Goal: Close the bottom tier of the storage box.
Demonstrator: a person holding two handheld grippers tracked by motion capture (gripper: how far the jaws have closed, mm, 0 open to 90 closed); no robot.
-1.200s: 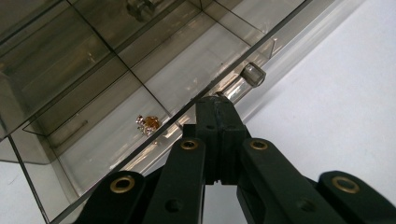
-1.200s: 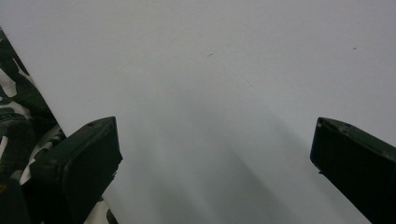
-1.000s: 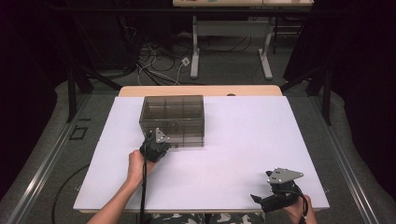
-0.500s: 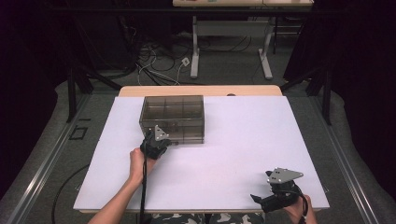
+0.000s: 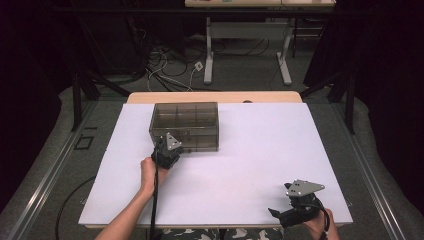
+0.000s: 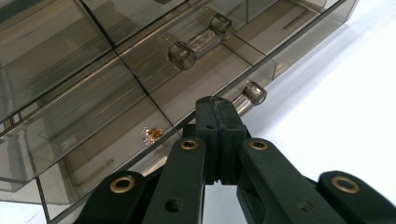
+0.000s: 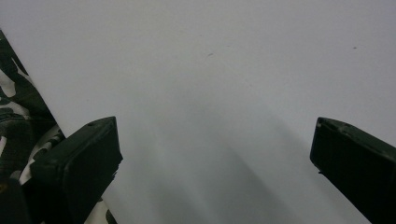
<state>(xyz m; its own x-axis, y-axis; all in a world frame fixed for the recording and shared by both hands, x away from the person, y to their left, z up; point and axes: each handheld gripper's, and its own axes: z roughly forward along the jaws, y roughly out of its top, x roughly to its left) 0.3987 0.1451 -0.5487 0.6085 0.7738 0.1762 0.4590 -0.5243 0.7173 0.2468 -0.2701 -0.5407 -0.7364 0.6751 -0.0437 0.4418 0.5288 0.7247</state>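
Left tongs [image 6: 219, 122] pressed closed, right tongs [image 7: 212, 154] spread wide

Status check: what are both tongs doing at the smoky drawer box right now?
Left tongs shut on lower drawer handle of drawer box. Right tongs open, over bare white table. Nothing in the way.

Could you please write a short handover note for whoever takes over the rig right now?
Left tongs: shut, tips at the lower drawer handle of the smoky clear drawer box; whether they pinch it is unclear.
Right tongs: open, holding nothing, at the near right of the white table.
Done: drawer reached; all drawers look closed.
Left: probably pull the lower drawer; a small amber item lies inside.
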